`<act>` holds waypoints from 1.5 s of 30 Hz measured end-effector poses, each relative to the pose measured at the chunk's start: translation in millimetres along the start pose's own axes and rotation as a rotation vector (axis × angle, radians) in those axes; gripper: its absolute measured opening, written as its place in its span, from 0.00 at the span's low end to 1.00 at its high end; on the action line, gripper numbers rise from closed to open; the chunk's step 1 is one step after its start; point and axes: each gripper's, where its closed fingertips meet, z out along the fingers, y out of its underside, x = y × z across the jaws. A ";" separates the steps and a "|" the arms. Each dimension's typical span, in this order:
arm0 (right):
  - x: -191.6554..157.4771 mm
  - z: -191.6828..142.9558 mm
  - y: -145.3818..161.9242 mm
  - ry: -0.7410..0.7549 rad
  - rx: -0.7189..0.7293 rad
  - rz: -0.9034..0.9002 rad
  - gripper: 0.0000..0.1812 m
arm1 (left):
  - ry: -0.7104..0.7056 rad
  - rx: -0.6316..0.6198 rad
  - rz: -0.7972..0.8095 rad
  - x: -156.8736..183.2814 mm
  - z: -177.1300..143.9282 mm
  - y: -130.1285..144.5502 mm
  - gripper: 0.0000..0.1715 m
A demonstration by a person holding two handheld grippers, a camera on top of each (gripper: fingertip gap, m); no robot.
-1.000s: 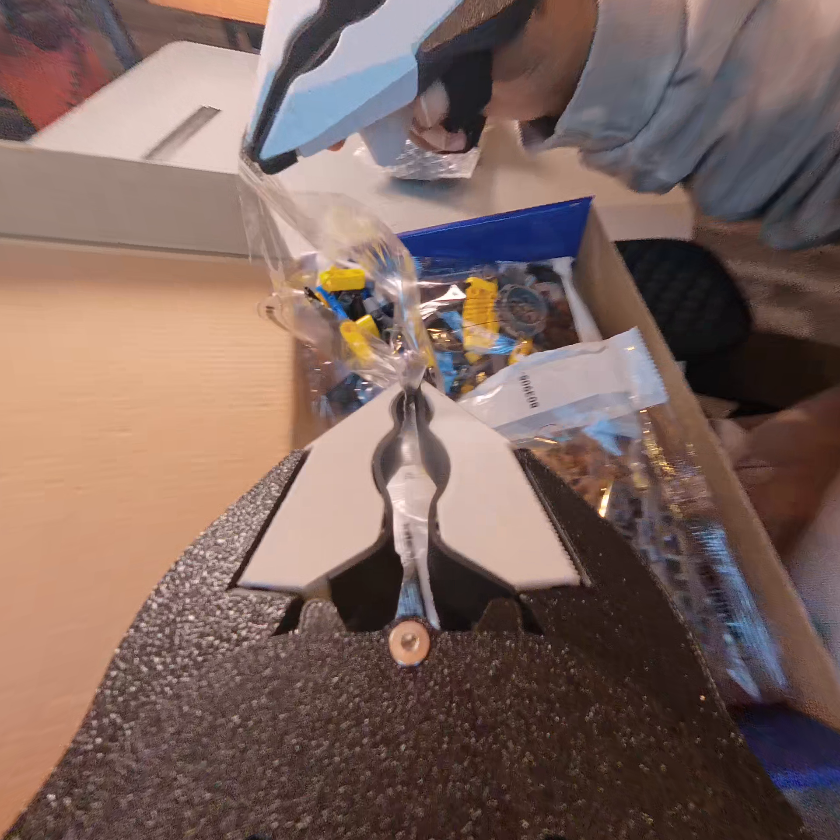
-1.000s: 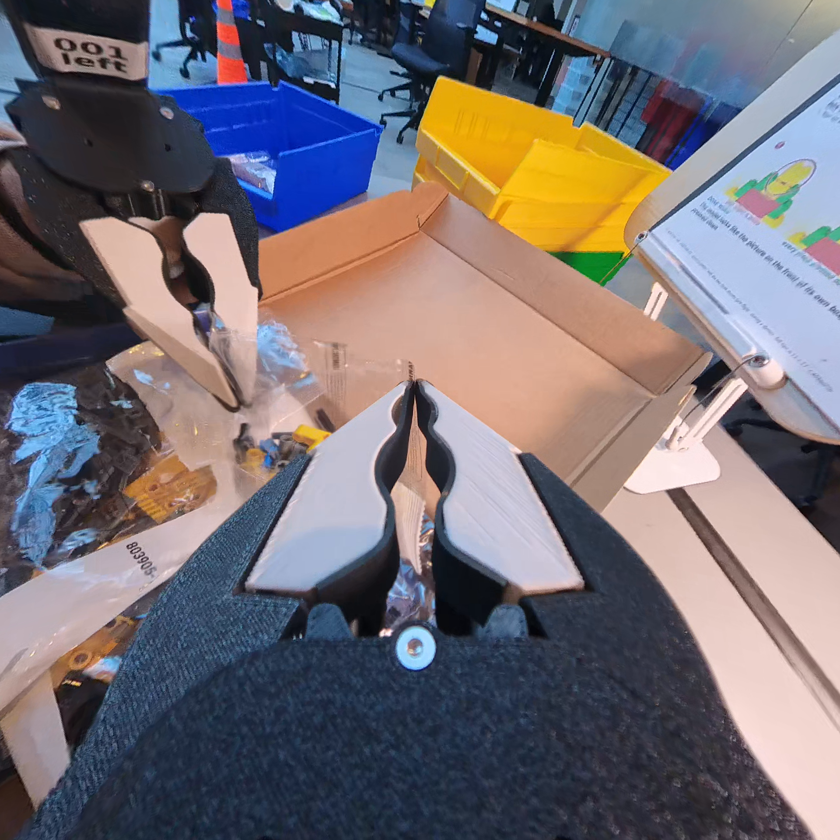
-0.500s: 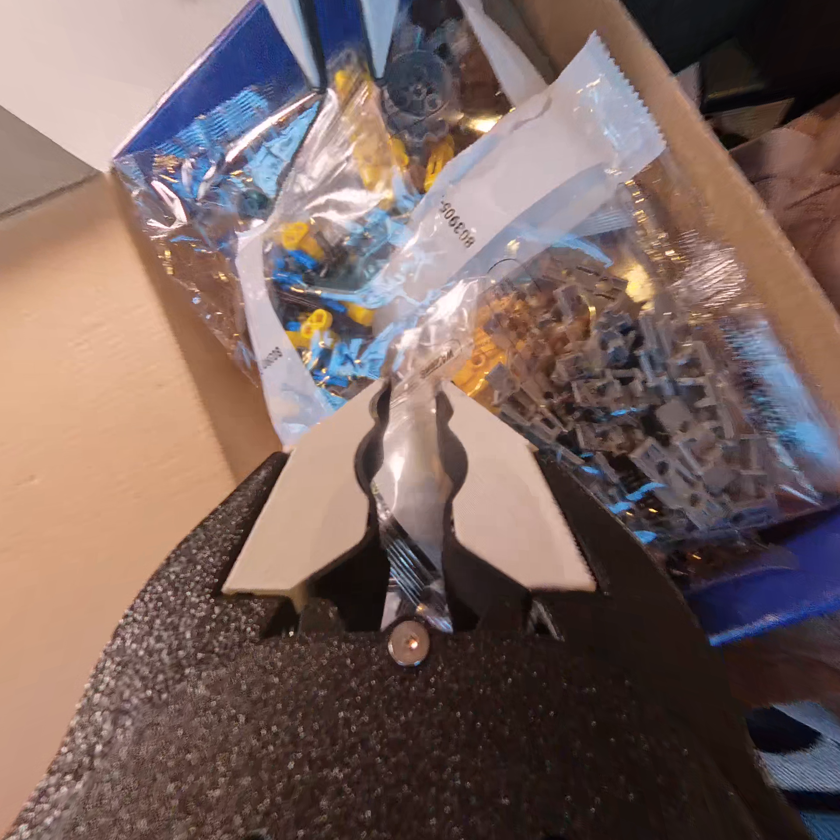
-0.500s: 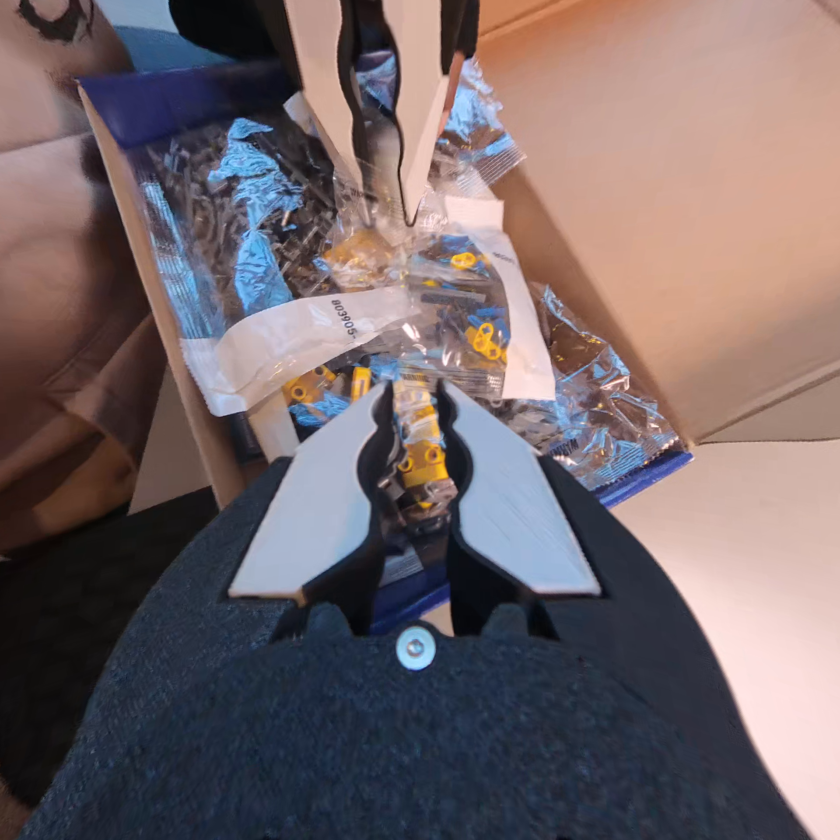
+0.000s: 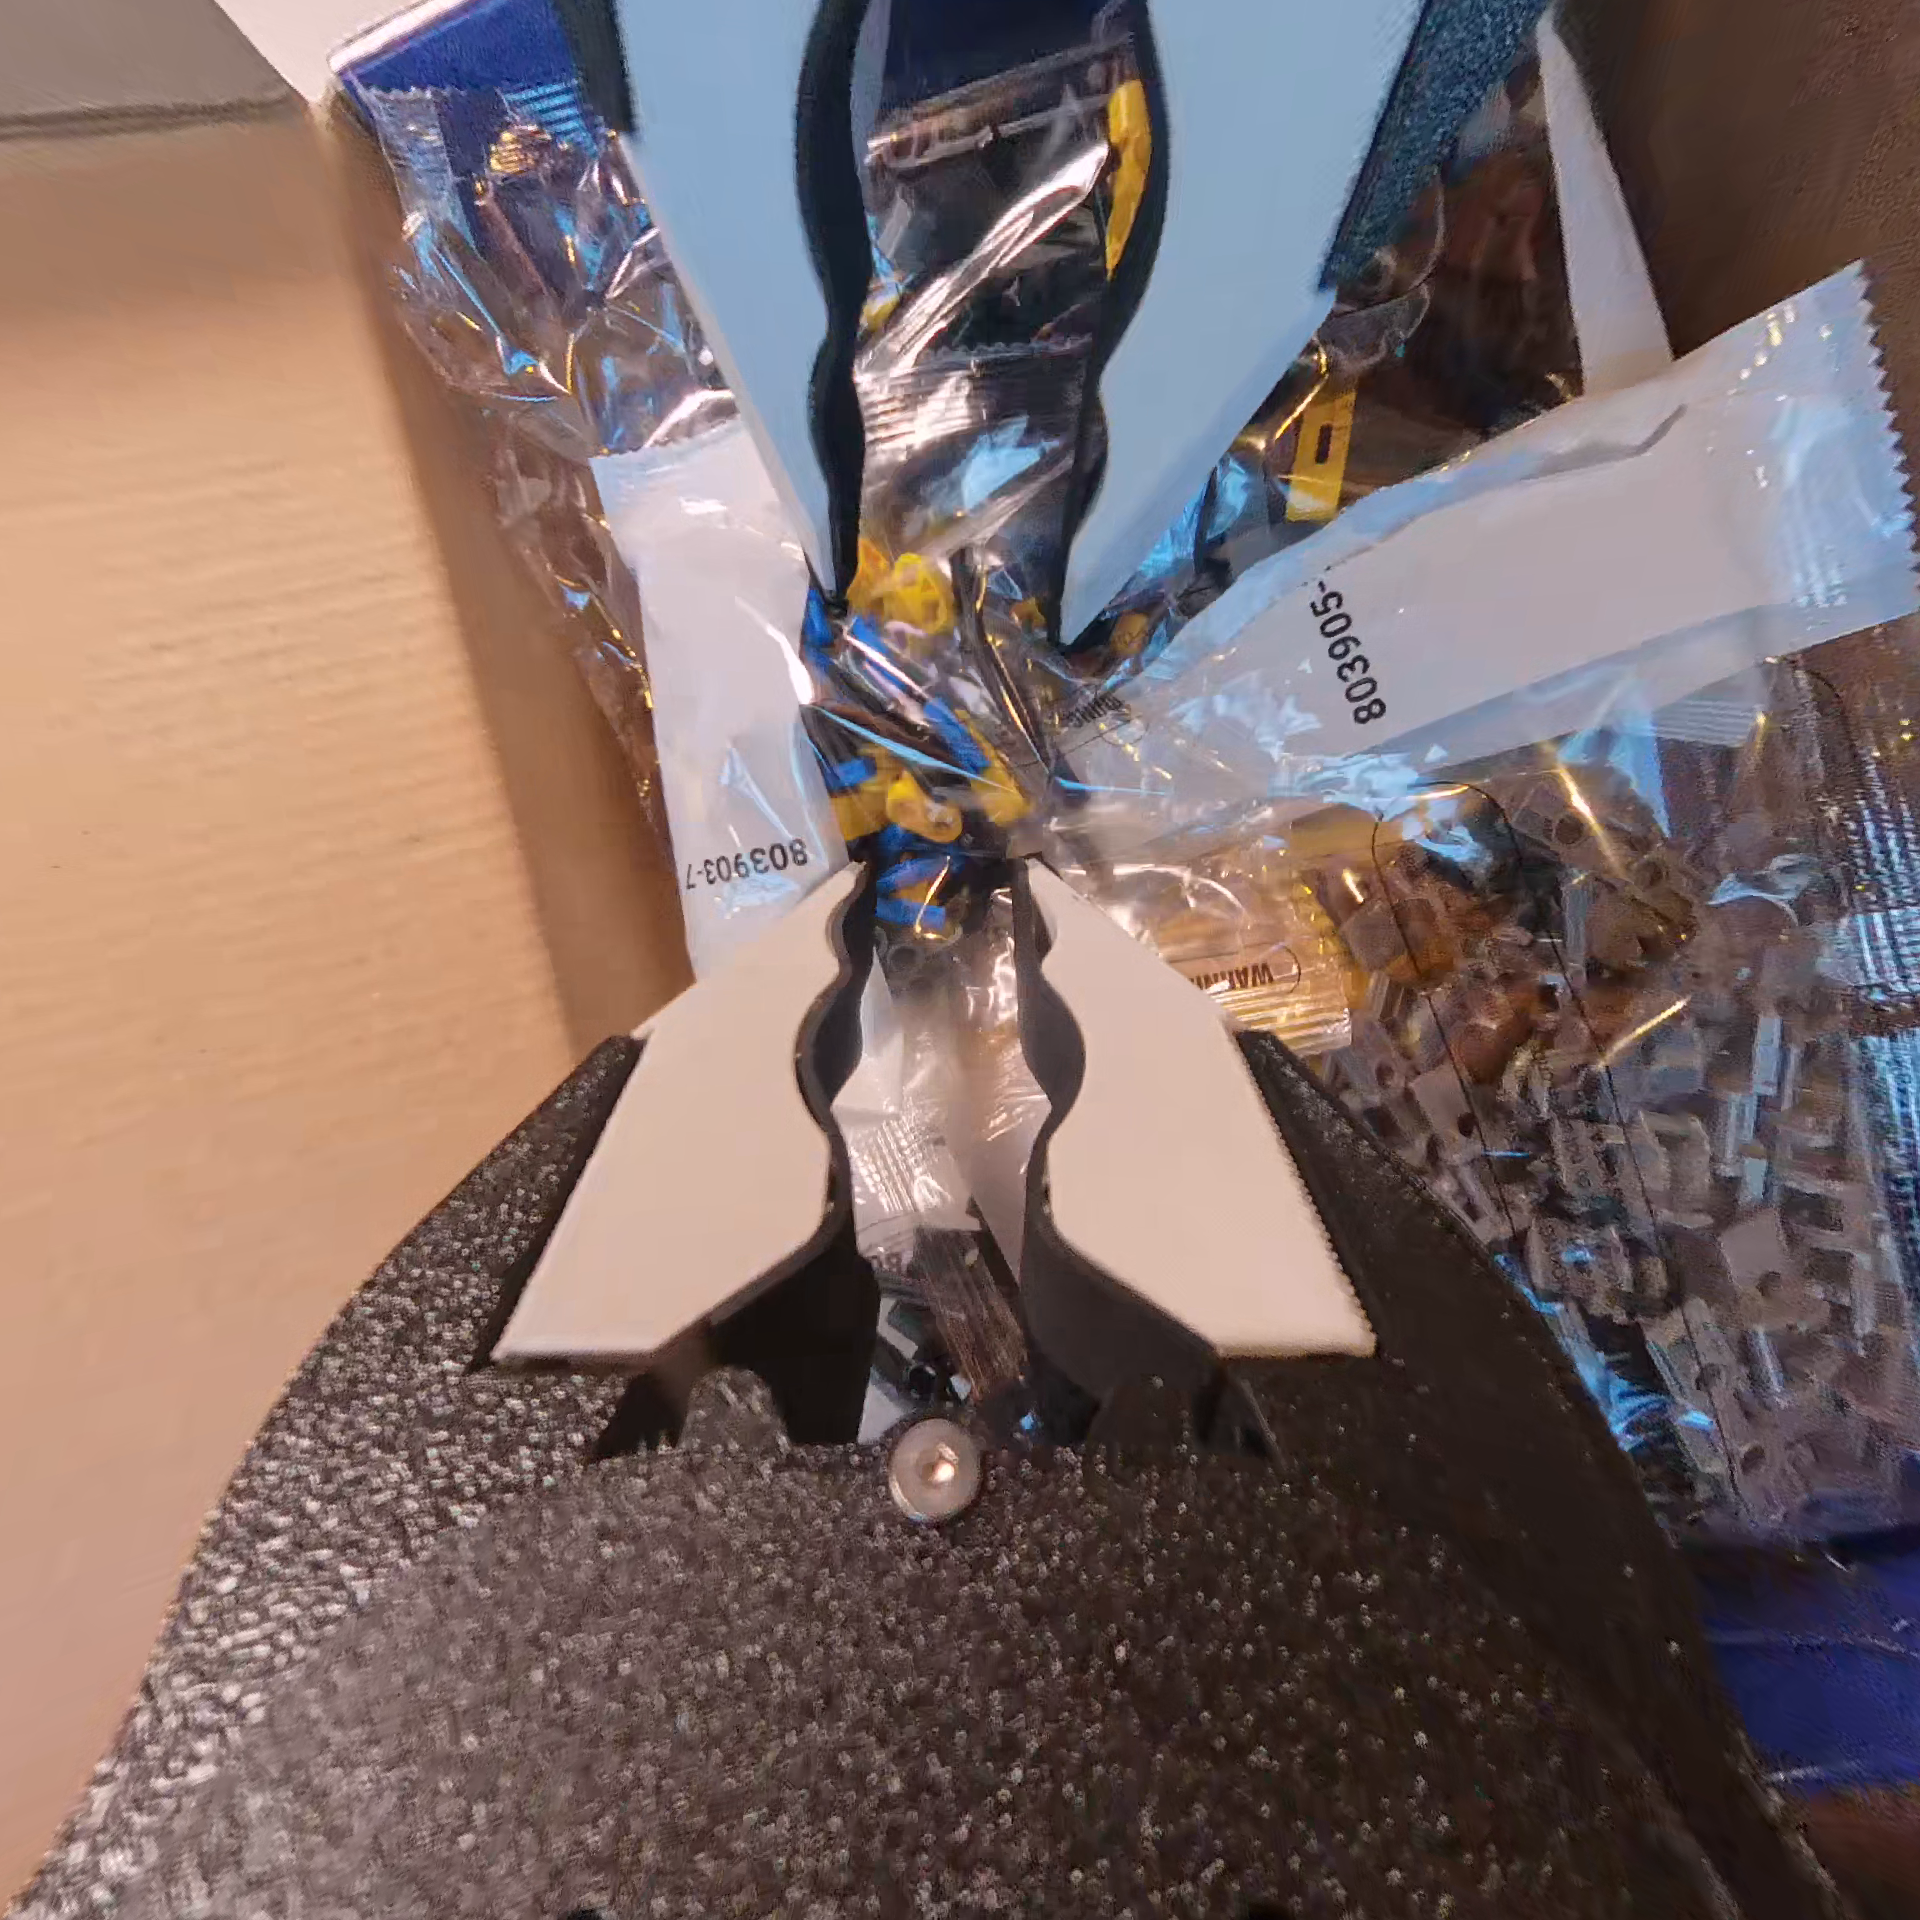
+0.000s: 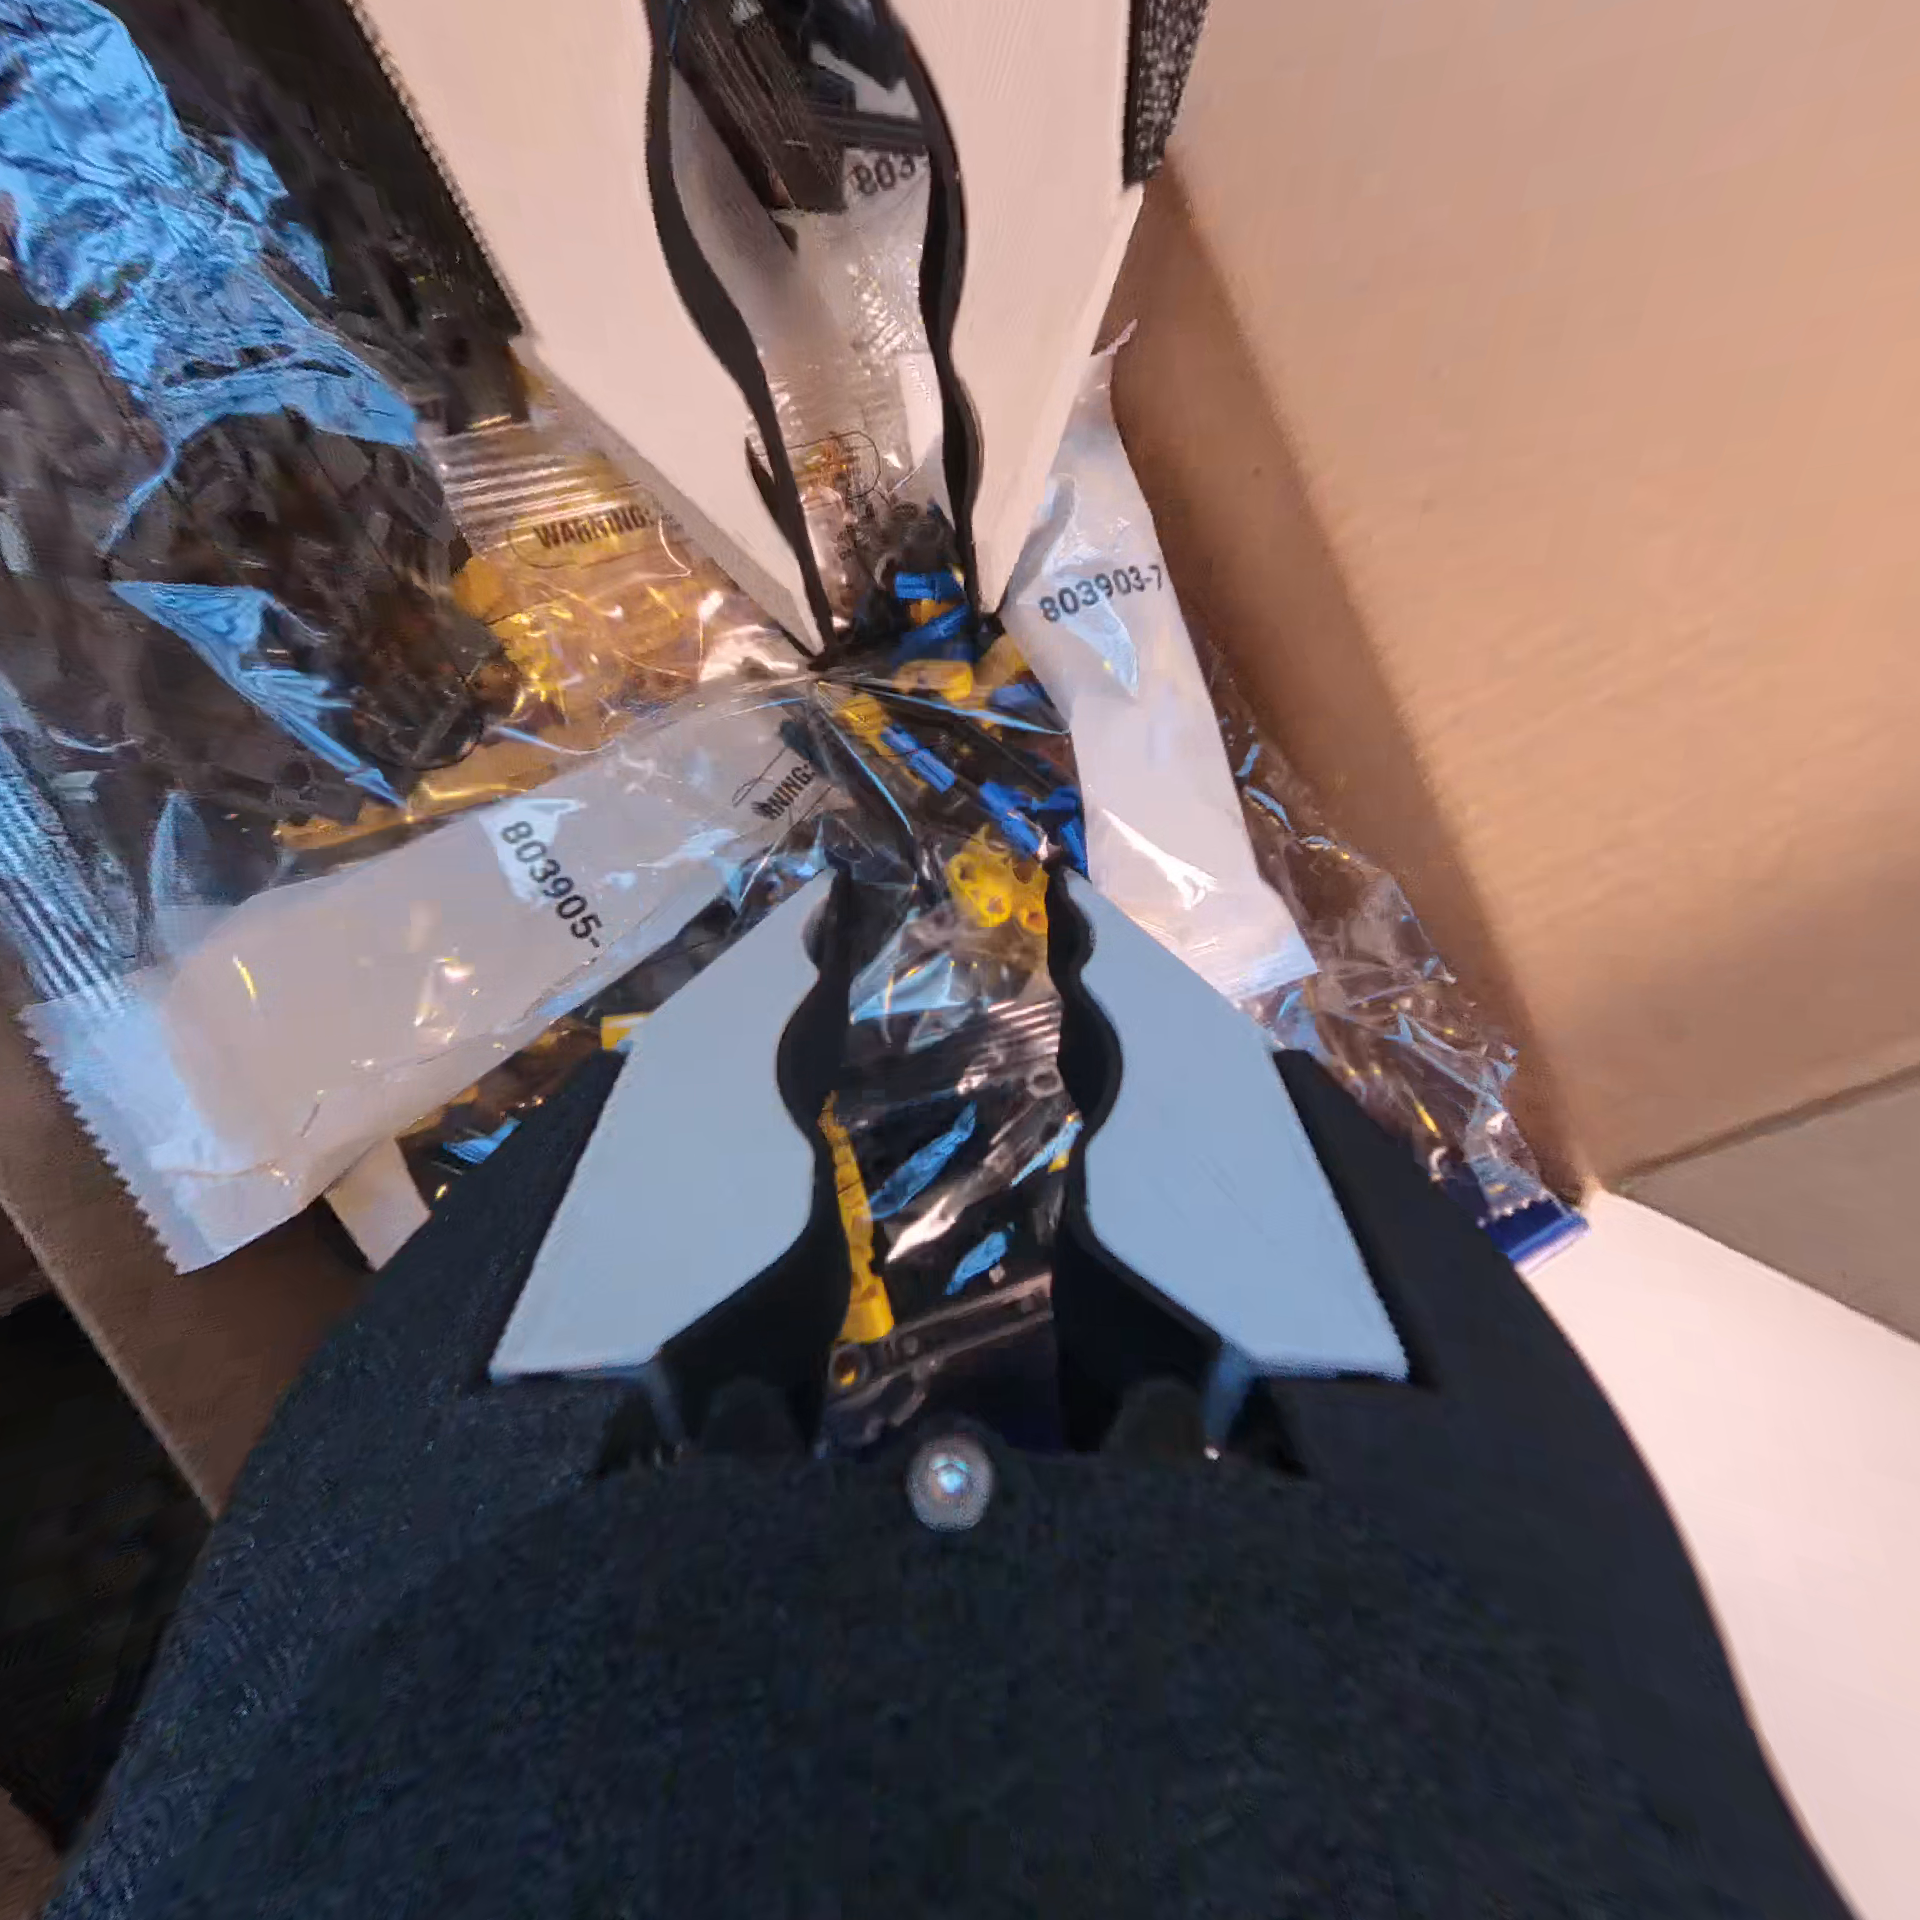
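A clear bag of small blue and yellow parts (image 5: 914, 748) lies on a heap of bags in a cardboard box (image 5: 260, 623). My left gripper (image 5: 938, 878) is open, and its tips rest at the near end of this bag. My right gripper (image 5: 945, 608) comes in from the opposite side, also open, with its tips at the bag's far end. In the right wrist view the same bag (image 6: 935, 748) lies between my right gripper (image 6: 940, 883) and my left gripper (image 6: 899, 634). Crinkled plastic shows in both gaps, but neither gripper clamps it.
A bigger bag of grey parts (image 5: 1558, 1091) with a white strip (image 5: 1558, 540) lies beside it; it also shows in the right wrist view (image 6: 260, 499). The box's tall brown wall (image 6: 1507, 520) stands close by. A white tabletop (image 6: 1766, 1507) lies outside the box.
Both grippers carried the bag down into the box and opened. One second ago each was shut on an end of it above the box; now it lies on the heap.
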 end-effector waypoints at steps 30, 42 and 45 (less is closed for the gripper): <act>-15.1 7.8 -9.3 -0.073 -0.227 -0.215 0.31 | -0.239 0.416 -0.623 -8.4 -111.4 123.3 0.25; -17.8 -61.2 -55.1 -0.037 0.176 -0.114 0.26 | -0.267 0.550 -0.660 -18.2 -112.7 113.2 0.11; -28.4 -43.1 -69.6 -0.064 0.219 -0.116 0.20 | -0.297 0.574 -0.623 -18.4 -117.9 107.6 0.01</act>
